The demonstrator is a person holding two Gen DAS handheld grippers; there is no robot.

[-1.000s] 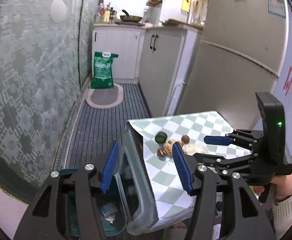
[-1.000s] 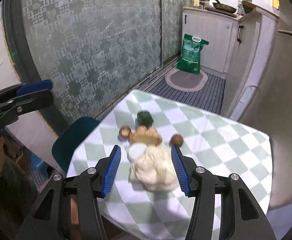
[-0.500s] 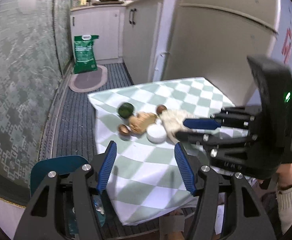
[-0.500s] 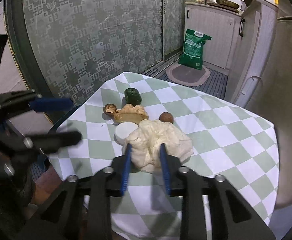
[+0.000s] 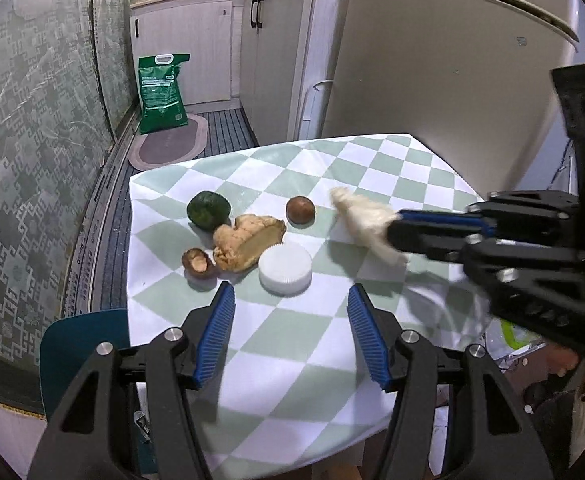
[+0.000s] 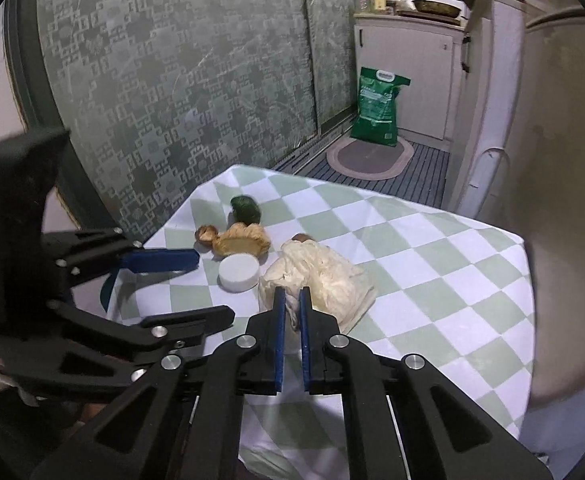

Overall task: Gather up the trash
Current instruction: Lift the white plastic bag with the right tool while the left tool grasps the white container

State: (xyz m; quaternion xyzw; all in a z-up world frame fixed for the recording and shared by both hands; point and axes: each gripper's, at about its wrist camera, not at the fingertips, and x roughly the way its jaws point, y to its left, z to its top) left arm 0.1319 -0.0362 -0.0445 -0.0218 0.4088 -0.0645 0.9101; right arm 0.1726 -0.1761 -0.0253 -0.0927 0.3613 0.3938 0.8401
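Left wrist view: left gripper (image 5: 290, 334) hovered over the near part of the table (image 5: 292, 352), fingers (image 5: 214, 336) spread wide w/ nothing between them. Table carried a green-and-white chequered cloth. Ahead of the fingers lay a white ribbed cap (image 5: 285, 269), touching a tan lumpy piece resembling ginger (image 5: 248, 242). Left of that piece sat a small brown mushroom-like bit (image 5: 197, 261); behind it a dark green round item (image 5: 208, 210); to the right, apart from the rest, a brown ball-shaped item (image 5: 300, 210).

Right gripper (image 5: 396, 226) entered from the right, its fingers closed narrowly on a crumpled cream tissue (image 5: 362, 216). In this view the tissue looked blurred and appeared raised off the cloth, a soft shadow under it; whether any part touched the cloth could not be told.

Right wrist view: right gripper (image 6: 291, 312) pinched the near edge of the tissue (image 6: 324, 276), only a thin slot left betw. the fingers (image 6: 279, 332). The cap (image 6: 239, 273) lay just left of the tissue, the brown ball (image 6: 301, 237) peeping out behind it. Left gripper (image 6: 176, 288) showed at left, fingers well apart.

Bkgd: patterned glass door (image 5: 32, 128), green sack (image 5: 162, 88) on an oval mat (image 5: 168, 148), white cabinets (image 5: 196, 48), fridge (image 5: 444, 64). A blue chair edge (image 5: 80, 344) showed beside the table's left corner.
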